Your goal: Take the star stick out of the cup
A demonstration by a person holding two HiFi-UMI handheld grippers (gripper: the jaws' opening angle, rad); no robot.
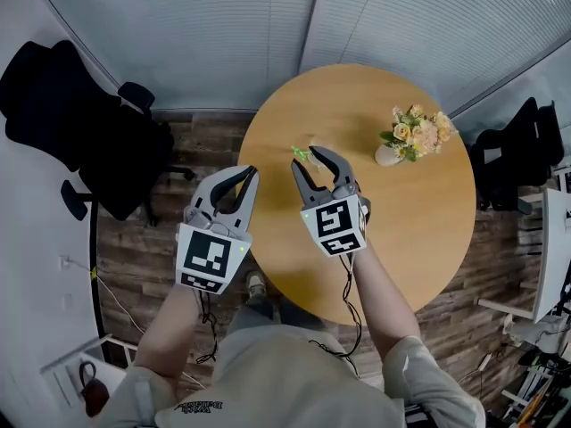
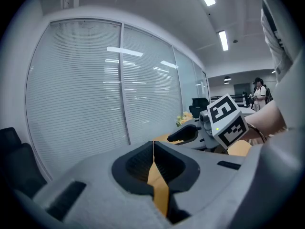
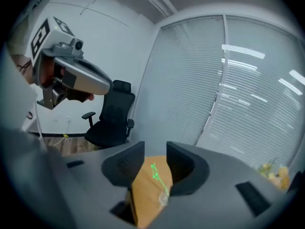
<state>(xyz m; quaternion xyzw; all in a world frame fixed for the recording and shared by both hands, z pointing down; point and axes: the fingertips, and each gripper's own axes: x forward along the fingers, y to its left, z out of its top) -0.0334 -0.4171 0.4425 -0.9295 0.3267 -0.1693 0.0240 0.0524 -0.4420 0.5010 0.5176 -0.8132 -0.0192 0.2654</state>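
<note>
1. The right gripper (image 3: 155, 151) has its jaws spread and grips nothing.
2. The green star stick (image 3: 156, 173) leans in a small clear cup (image 3: 163, 199) on the round wooden table (image 1: 419, 230), right at those jaw tips.
3. The left gripper (image 2: 153, 144) has its jaws pressed together, empty, beside the table edge.

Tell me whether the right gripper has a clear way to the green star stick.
Probably yes. The right gripper has its jaws apart, the green star stick is just ahead in line with the gap, and nothing lies between them. The flowers sit well aside.
</note>
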